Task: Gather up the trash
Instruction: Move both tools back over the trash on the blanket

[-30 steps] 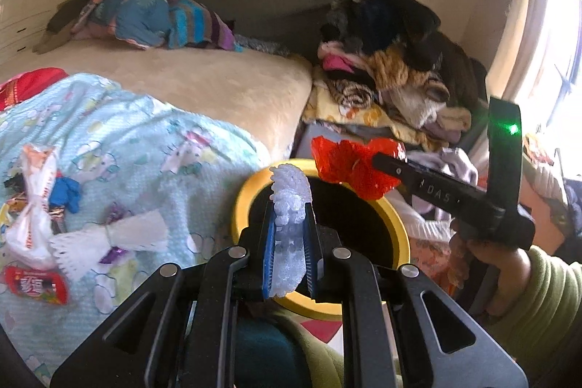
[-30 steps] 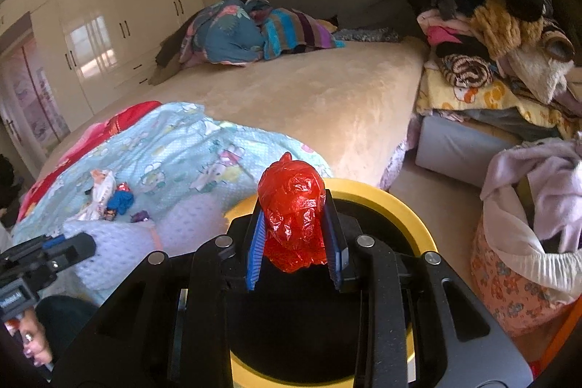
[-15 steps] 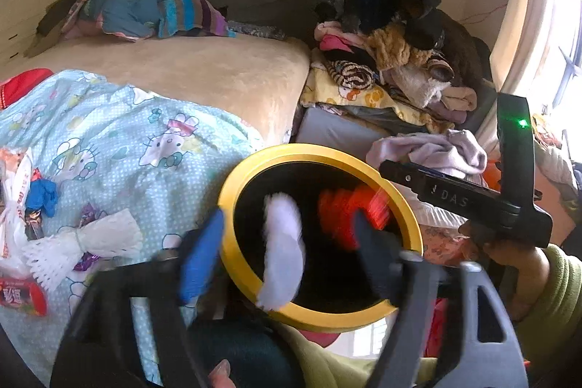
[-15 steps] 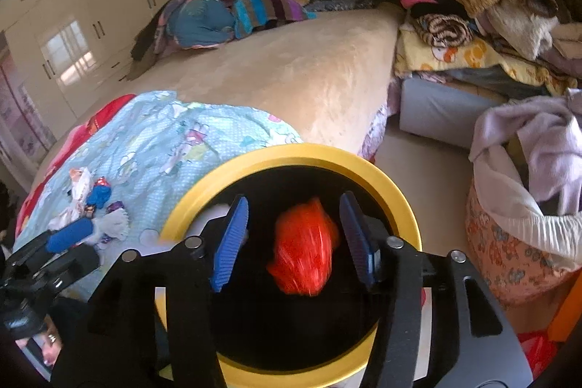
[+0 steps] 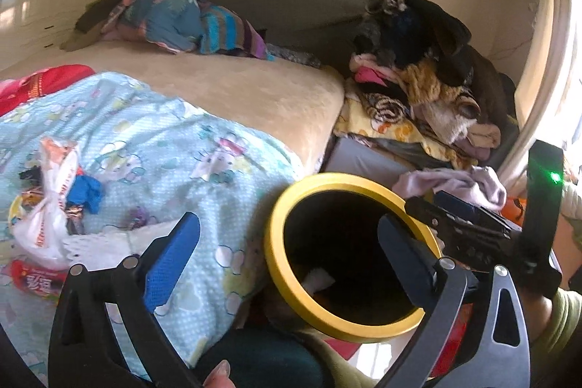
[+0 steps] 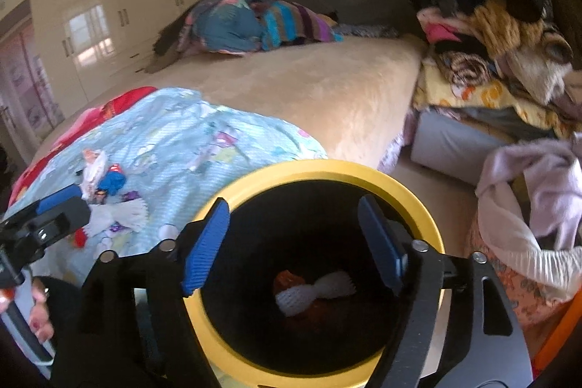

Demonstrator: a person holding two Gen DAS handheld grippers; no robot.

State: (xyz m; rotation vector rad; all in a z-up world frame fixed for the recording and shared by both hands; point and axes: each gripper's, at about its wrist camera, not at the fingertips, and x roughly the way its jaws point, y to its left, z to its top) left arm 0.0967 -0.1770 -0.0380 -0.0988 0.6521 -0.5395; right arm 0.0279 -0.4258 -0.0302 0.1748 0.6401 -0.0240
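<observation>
lying at the bottom of the yellow-rimmed bin [image 6: 433,235], lower centre of frame, were a white foam net [image 6: 313,291] and a red wrapper [image 6: 287,279]. both the left gripper [image 5: 287,257] and right gripper [image 6: 294,239] had just been opening, jaws released and empty above the rim.

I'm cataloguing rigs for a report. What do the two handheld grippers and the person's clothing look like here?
Both are black, angular frames with silver pivot bolts and ribbed blue pads on the fingers. The right gripper, seen from the left gripper, has white lettering along its side and an upright black part with a green light. An olive-green sleeve shows behind it.
</observation>
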